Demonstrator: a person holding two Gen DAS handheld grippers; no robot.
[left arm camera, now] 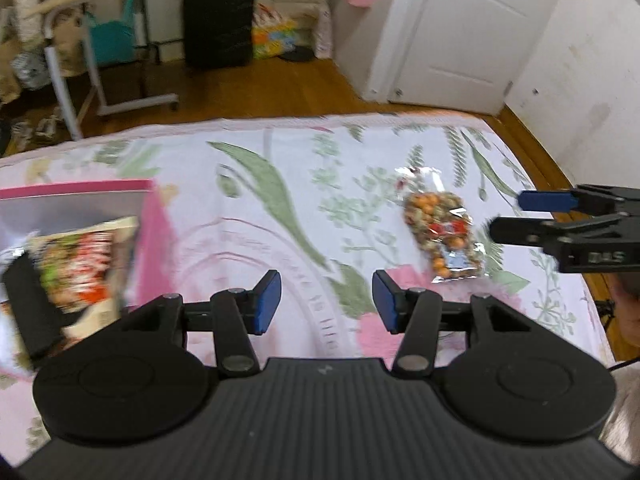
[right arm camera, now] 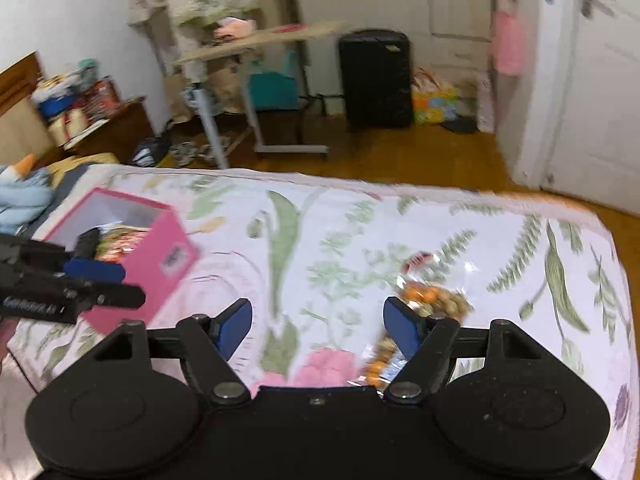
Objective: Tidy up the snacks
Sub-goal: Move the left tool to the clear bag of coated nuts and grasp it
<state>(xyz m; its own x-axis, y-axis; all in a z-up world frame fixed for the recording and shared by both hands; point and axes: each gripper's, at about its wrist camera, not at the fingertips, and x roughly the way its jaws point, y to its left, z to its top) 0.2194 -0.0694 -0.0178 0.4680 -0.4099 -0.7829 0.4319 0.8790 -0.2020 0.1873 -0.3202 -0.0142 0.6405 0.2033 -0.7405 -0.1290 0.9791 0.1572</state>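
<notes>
Your left tongs [left arm camera: 327, 303] stand partly open with nothing between the blue pads, only the floral bedspread [left arm camera: 280, 208] below. Your right tongs [right arm camera: 317, 328] are spread wider and also hold nothing; the clear bag of orange and tan snacks [right arm camera: 432, 306] lies on the bed just beside the right pad, partly hidden by it. The bag's red label is too blurred to read. Farther left sits the pink box [right arm camera: 160, 256] with snack packets [left arm camera: 76, 276] already inside, print unreadable. White lettering on each tool's side is too smeared to make out.
</notes>
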